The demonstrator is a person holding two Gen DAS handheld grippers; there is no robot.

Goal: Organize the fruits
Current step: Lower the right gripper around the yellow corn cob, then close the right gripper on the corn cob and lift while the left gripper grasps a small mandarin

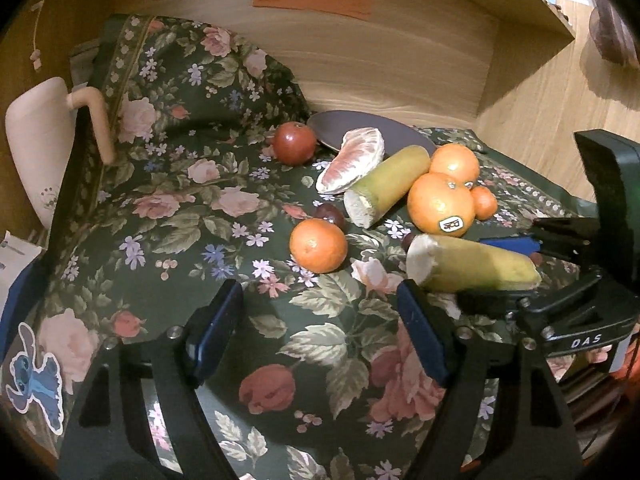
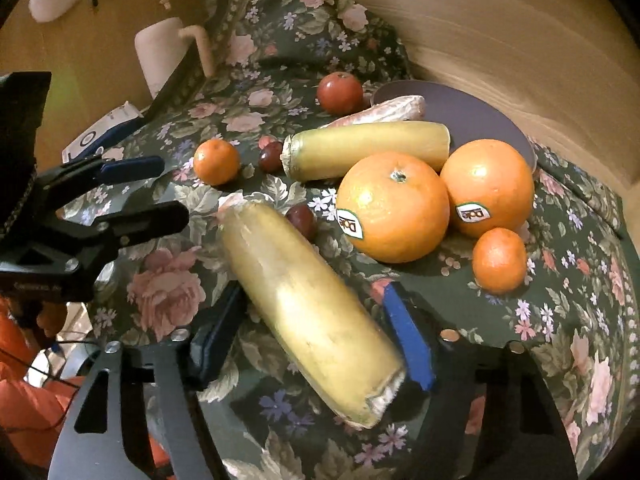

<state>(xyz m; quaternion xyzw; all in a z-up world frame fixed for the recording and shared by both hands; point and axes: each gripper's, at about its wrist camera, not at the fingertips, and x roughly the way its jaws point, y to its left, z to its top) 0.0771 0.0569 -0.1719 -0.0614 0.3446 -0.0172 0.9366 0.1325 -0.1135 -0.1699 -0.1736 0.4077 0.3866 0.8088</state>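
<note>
1. Left gripper (image 1: 320,344): jaws spread wide, nothing between them, above the floral cloth (image 1: 168,216).
2. Right gripper (image 2: 316,328): jaws apart on either side of the near yellow-green stalk piece (image 2: 312,312); contact with the pads cannot be confirmed.
3. Stalk pieces, count two: the second stalk piece (image 2: 368,148) lies behind the oranges.
4. Large oranges, count two, each with a sticker: near orange (image 2: 394,206) touching far orange (image 2: 488,188).
5. Small mandarins, count two: left mandarin (image 2: 216,161), right mandarin (image 2: 500,260).
6. Dark grapes, count two: (image 2: 272,156) and (image 2: 302,220).
7. One red apple (image 2: 340,92), one peeled pomelo segment (image 1: 352,160) leaning on the dark plate (image 2: 472,116).
</note>
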